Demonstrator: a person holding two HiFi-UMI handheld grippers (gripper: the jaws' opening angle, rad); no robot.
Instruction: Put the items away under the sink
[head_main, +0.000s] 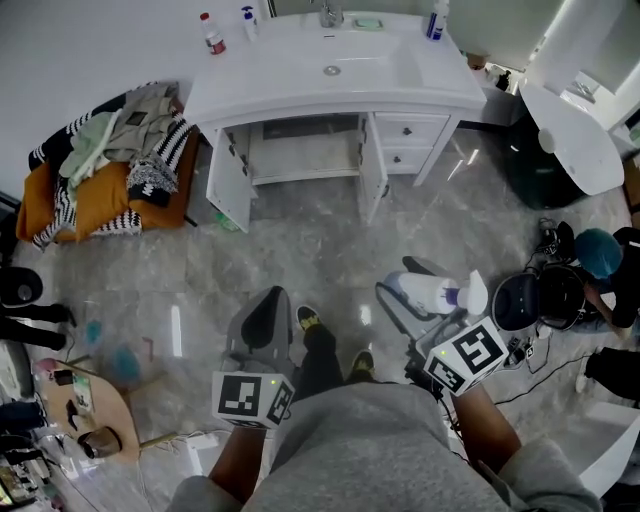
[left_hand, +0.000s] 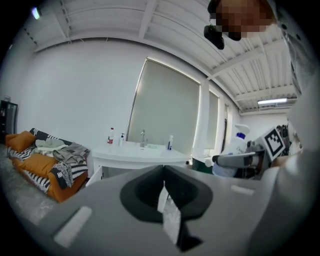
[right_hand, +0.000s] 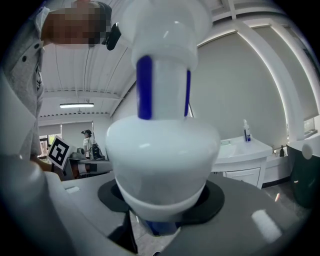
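One item in transit. The right gripper (head_main: 408, 296) has its fingers clamped on a white spray bottle (head_main: 440, 293) with a blue neck. The body sits between the pads and the bottle looks roughly upright in the grip. The left gripper (head_main: 268, 302) has its fingers together with no task item in them. A thin pale slip shows at the seam, can't tell what it is. Both grippers are held low in front of the person, over the marble floor (head_main: 300, 250), well apart from the vanity.

Step, as I read it: carry phase, bottle headed for the cabinet (head_main: 303, 172) under the sink (head_main: 300, 75). Both doors already stand open and the compartment looks bare. Three bottles sit up on the tabletop: a red-capped one (head_main: 211, 33), a small pump one (head_main: 248, 20) and a blue-and-white one (head_main: 437, 20).

Next move calls for:
- closing the gap to the vanity and getting low
- threading the bottle between the open doors without clipping either
- seating its base on the cabinet floor before the fingers let go
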